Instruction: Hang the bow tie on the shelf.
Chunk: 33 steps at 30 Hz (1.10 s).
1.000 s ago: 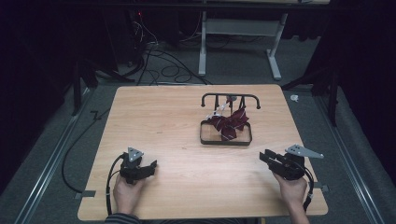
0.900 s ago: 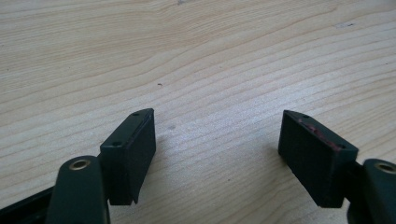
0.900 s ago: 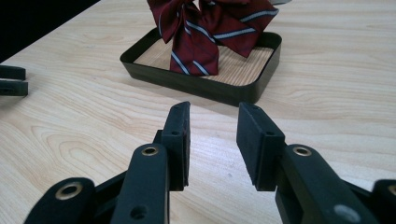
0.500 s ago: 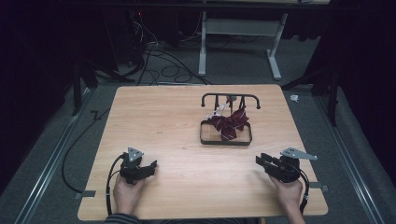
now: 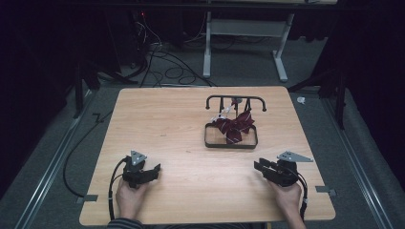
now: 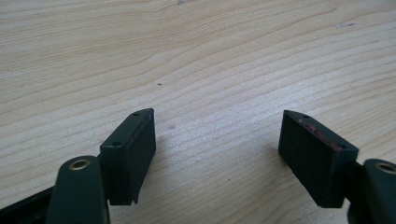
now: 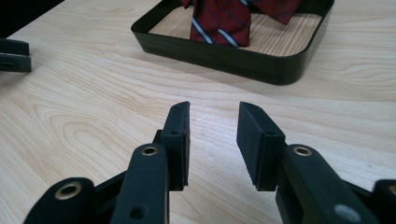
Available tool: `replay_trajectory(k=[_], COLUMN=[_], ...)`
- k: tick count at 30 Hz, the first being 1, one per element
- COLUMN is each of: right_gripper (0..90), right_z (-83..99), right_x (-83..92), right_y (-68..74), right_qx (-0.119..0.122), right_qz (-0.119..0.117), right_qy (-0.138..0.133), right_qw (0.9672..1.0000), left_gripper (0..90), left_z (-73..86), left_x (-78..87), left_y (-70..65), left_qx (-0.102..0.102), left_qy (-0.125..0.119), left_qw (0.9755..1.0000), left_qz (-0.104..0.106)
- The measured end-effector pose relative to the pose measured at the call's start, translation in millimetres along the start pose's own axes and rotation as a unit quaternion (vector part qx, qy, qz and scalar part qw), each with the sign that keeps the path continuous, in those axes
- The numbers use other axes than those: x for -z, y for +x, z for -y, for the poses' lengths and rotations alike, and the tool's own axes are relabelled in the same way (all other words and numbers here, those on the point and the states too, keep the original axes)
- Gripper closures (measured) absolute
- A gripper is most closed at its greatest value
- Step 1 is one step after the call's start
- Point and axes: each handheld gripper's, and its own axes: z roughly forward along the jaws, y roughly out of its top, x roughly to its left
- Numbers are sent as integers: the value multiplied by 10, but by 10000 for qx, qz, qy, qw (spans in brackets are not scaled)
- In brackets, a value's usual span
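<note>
The left gripper (image 5: 154, 170) rests low on the wooden table (image 5: 157, 119), jaws wide apart; the right gripper (image 5: 258, 166) holds its 2 jaws narrowly apart. A dark red striped tie (image 5: 234, 125) lies in the black tray (image 5: 229, 144).

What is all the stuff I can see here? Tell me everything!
Table: one, light wood, middle of the room.
Tray: one, black, on the table's far right part.
Striped necktie: one, dark red, bunched in the tray.
Rack: one, black metal bar, standing just behind the tray.
Desk frame: one, white, on the floor beyond the table.
Cables: several, black, on the grey floor.
Left gripper: one, black, open, near-left table edge.
Right gripper: one, black, open, near-right table edge.
Hands: two, holding the grippers.
</note>
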Motion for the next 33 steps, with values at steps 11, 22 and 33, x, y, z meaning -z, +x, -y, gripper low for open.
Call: replay_trajectory(k=[11,22,33], right_gripper=[661,653,638], right_z=[21,47,69], right_x=[-141,-224,-327], right_y=[60,61,101], right_qx=[117,116,307], right_qz=[17,9,173], right_qy=[233,392,588], right_qw=[9997,9992,9976], left_gripper=[279,279,279], left_z=[0,0,0], left_x=[1,1,1], left_y=[2,2,2], left_qx=[5,3,5], left_qy=[-1,0,0], left_qw=[10000,10000,10000], left_qz=[9,7,9])
